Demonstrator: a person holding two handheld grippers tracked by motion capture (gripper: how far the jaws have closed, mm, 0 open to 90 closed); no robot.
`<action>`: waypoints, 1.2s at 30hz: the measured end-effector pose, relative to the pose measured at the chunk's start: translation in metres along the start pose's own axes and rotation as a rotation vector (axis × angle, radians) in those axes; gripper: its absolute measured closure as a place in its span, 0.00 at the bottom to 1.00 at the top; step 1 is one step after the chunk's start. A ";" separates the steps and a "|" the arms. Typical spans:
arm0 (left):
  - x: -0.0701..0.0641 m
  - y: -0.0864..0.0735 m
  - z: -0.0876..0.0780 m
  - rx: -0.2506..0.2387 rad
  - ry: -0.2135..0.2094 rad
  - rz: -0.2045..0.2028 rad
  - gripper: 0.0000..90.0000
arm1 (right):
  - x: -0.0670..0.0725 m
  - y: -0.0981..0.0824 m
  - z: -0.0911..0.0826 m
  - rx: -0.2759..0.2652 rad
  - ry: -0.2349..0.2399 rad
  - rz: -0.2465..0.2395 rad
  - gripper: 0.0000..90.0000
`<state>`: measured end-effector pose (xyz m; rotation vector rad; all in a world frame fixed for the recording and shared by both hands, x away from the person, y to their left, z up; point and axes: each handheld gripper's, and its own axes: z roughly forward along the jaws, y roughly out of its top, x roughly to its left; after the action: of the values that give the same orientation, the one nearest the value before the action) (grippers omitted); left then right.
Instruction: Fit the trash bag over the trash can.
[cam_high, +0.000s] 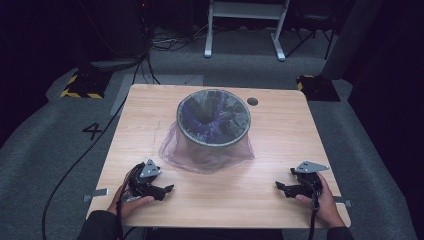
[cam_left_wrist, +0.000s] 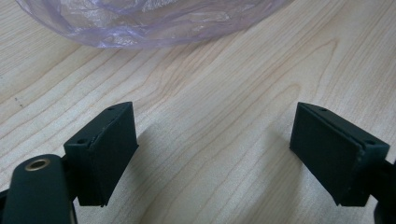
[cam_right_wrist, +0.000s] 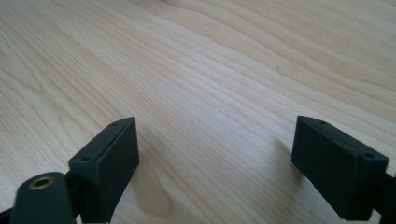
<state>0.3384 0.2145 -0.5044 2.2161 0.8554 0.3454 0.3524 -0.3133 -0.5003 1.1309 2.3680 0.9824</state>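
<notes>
A round grey bin (cam_high: 214, 127) stands at the middle back of the wooden table (cam_high: 280, 150), lined with a thin purple plastic bag (cam_high: 172, 150) whose loose skirt spreads around the bin's foot. My left gripper (cam_high: 167, 189) rests low over the table's front left, open, pointing right, nothing between its jaws. In the left gripper view the bag's edge (cam_left_wrist: 140, 28) lies just beyond the open left gripper (cam_left_wrist: 212, 149). My right gripper (cam_high: 280, 187) sits at the front right, open and empty, pointing left. Bare wood lies between the jaws of the right gripper (cam_right_wrist: 215, 154).
A small dark hole (cam_high: 252, 101) marks the table's back right. Grey carpet surrounds the table, with cables (cam_high: 75, 165) running along the left. A white frame (cam_high: 245, 25) and yellow-black striped blocks (cam_high: 82, 85) stand on the floor behind.
</notes>
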 end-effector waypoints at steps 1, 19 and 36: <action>0.000 0.000 0.000 0.000 -0.002 0.000 0.16 | -0.001 -0.003 -0.001 -0.015 -0.001 0.001 0.16; 0.000 0.001 0.001 0.001 -0.005 0.000 0.16 | -0.006 -0.008 -0.002 -0.038 -0.005 0.008 0.14; 0.001 0.004 0.004 0.001 -0.011 0.010 0.15 | -0.006 -0.007 -0.001 -0.037 -0.005 0.006 0.14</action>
<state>0.3431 0.2112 -0.5045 2.2221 0.8395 0.3369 0.3519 -0.3220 -0.5042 1.1268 2.3345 1.0202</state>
